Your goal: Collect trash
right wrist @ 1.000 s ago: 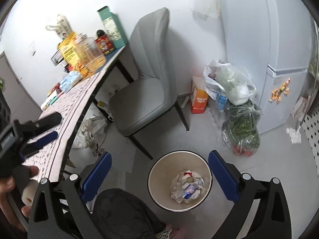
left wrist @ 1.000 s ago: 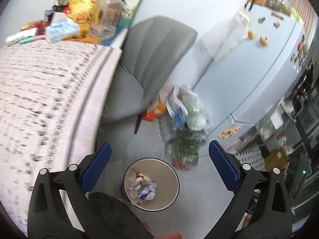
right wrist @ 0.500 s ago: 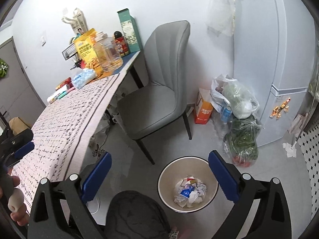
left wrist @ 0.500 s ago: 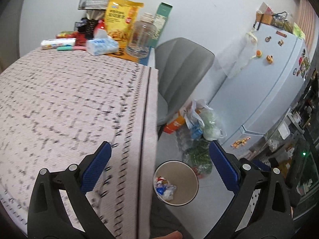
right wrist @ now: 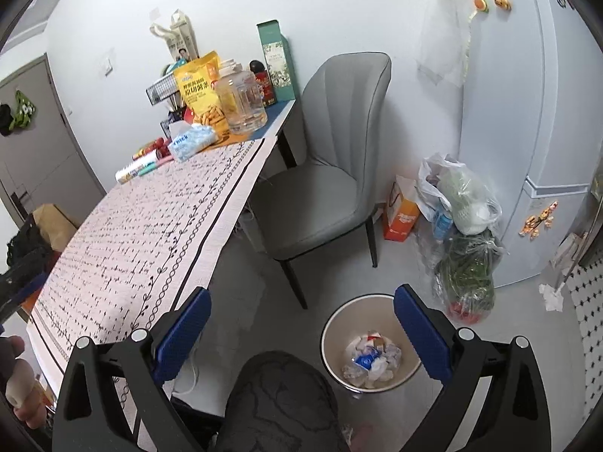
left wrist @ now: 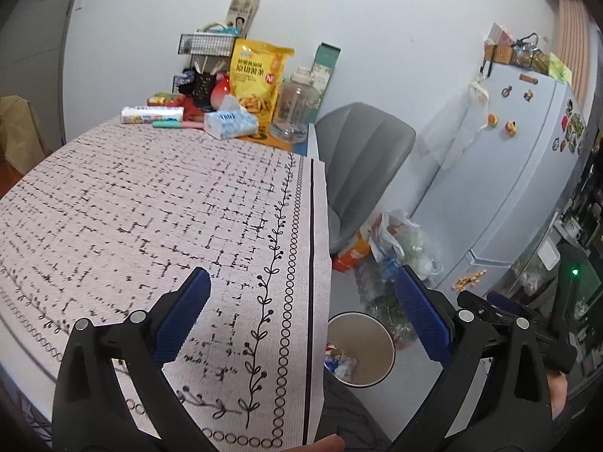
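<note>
A round beige trash bin (right wrist: 371,342) stands on the floor by the table, with crumpled paper and wrappers (right wrist: 371,358) inside. It also shows in the left wrist view (left wrist: 361,350), partly hidden by the table edge. My left gripper (left wrist: 301,316) is open and empty above the patterned tablecloth (left wrist: 158,211) near the table's right edge. My right gripper (right wrist: 301,331) is open and empty above the floor, just left of the bin. The right gripper also shows in the left wrist view (left wrist: 505,312).
A grey chair (right wrist: 331,173) stands beside the table. Snack bag (left wrist: 258,75), clear jar (left wrist: 294,109), tissue pack (left wrist: 230,122) and boxes crowd the table's far end. Plastic bags (right wrist: 463,226) and an orange box (right wrist: 401,213) sit by the fridge (right wrist: 527,113). A knee (right wrist: 279,403) is below.
My left gripper has risen and swung left from over the bin to over the table. My right gripper has lifted and pulled back, so more of the table shows.
</note>
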Available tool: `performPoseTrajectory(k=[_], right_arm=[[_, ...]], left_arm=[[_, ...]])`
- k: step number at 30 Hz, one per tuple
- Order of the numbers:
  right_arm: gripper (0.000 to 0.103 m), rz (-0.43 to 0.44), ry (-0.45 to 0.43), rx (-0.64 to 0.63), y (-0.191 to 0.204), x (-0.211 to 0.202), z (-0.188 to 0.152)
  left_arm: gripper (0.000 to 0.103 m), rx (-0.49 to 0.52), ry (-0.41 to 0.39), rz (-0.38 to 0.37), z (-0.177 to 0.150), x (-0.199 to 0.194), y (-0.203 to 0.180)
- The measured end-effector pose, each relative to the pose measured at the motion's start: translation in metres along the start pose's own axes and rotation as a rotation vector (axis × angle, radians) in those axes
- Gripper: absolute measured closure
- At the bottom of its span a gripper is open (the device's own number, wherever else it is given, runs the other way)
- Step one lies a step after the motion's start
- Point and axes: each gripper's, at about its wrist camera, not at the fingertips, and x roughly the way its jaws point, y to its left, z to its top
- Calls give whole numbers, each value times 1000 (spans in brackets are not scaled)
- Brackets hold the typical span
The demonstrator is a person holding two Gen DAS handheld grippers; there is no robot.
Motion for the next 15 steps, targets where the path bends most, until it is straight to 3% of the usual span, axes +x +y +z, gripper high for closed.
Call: performPoseTrajectory(k=[15], right_arm=[[8, 109, -47, -67, 49, -36, -4]], left_arm=[[6, 7, -63, 67, -9, -46, 4]])
